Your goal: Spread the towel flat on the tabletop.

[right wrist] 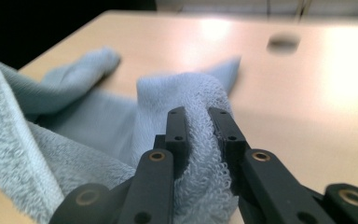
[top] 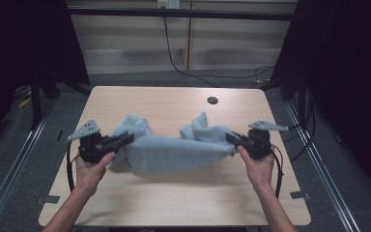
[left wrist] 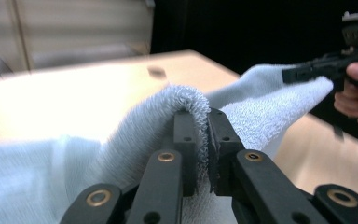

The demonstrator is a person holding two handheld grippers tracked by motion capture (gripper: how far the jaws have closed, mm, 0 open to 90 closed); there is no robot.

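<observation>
Left hand: a person's left hand comes in from the table's near edge, carrying the left gripper, whose jaws point inward toward the centre.
Left claw: clenched on a fold of the towel; in the left gripper view the terry loops bulge up between and over the two black fingers.
Towel, position: the pale blue towel hangs stretched between the two grippers over the middle of the wooden table, its belly sagging to the tabletop or just over it, with loose corners bunched up behind each gripped end.
Towel, handling: by the look of it light, soft and limp, thick terry that drapes rather than holds a shape; not fragile, not slippery. An edge or corner fold, taken deep between the pads, looks like the surest hold, since a shallow pinch could pull out under tension.
Right claw: the right gripper is likewise clamped on towel, a thick ridge of pile squeezed between its fingers.
Right hand: the right hand mirrors the left.
Hard to make out: whether each claw holds one layer or several; the far corners are crumpled and partly hidden; the room beyond the table is dark.
</observation>
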